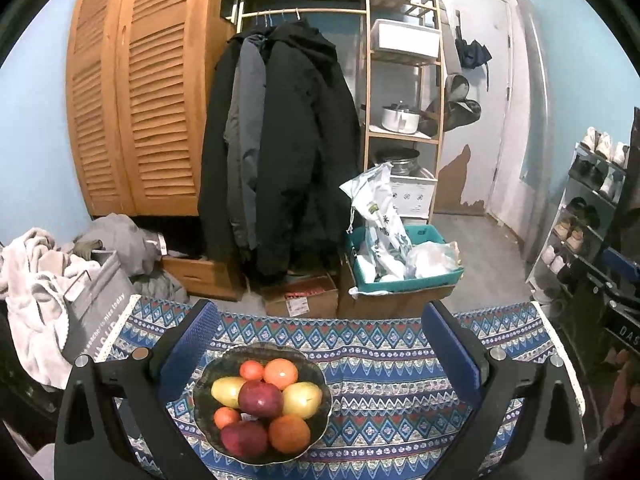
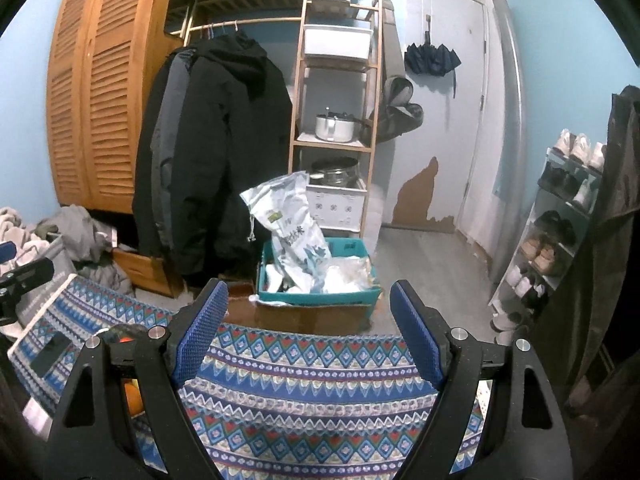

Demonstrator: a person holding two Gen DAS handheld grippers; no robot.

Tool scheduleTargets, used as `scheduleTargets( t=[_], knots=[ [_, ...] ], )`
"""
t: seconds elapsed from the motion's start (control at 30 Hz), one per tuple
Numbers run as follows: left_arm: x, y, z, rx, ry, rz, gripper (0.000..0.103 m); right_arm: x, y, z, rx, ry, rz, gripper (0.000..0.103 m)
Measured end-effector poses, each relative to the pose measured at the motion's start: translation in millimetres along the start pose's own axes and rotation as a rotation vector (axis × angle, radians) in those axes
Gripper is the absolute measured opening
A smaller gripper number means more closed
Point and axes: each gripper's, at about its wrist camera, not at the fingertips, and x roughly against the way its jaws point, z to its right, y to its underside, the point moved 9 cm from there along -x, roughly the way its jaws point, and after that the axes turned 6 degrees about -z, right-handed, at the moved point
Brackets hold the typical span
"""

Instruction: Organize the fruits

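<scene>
A dark bowl (image 1: pixel 320 376) sits on the patterned blue tablecloth (image 1: pixel 400 360), piled with fruit: a red apple (image 1: pixel 261 399) on top, two yellow pears (image 1: pixel 303 399), oranges (image 1: pixel 281 373) and a second red apple (image 1: pixel 244 438). My left gripper (image 1: pixel 320 344) stands open, its blue pads (image 1: pixel 188 344) wide apart, the bowl below and between them, untouched. My right gripper (image 2: pixel 308 328) is open over bare tablecloth (image 2: pixel 312 392) with nothing between its fingers. In the right wrist view the bowl is mostly hidden behind the left finger; only a bit of orange fruit (image 2: pixel 132 398) shows.
Beyond the table's far edge stand cardboard boxes (image 1: pixel 304 300), a teal bin (image 1: pixel 404 280) with plastic bags, hanging dark coats (image 1: pixel 280 152), a wooden shelf (image 1: pixel 404 80) and louvred wardrobe doors (image 1: pixel 132 92). A laundry basket (image 1: pixel 96 304) sits left; a shoe rack (image 2: pixel 560 220) stands right. A dark phone-like object (image 2: pixel 50 354) lies on the cloth.
</scene>
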Motion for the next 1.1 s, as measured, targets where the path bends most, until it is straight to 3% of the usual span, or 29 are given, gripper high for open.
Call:
scheduleTargets(
  t=[1.1],
  knots=[
    [-7.5, 3.3, 7.9, 0.000, -0.008, -0.028, 0.102, -7.2, 5.1, -1.9, 0.003, -0.009, -0.027, 0.082]
  ],
)
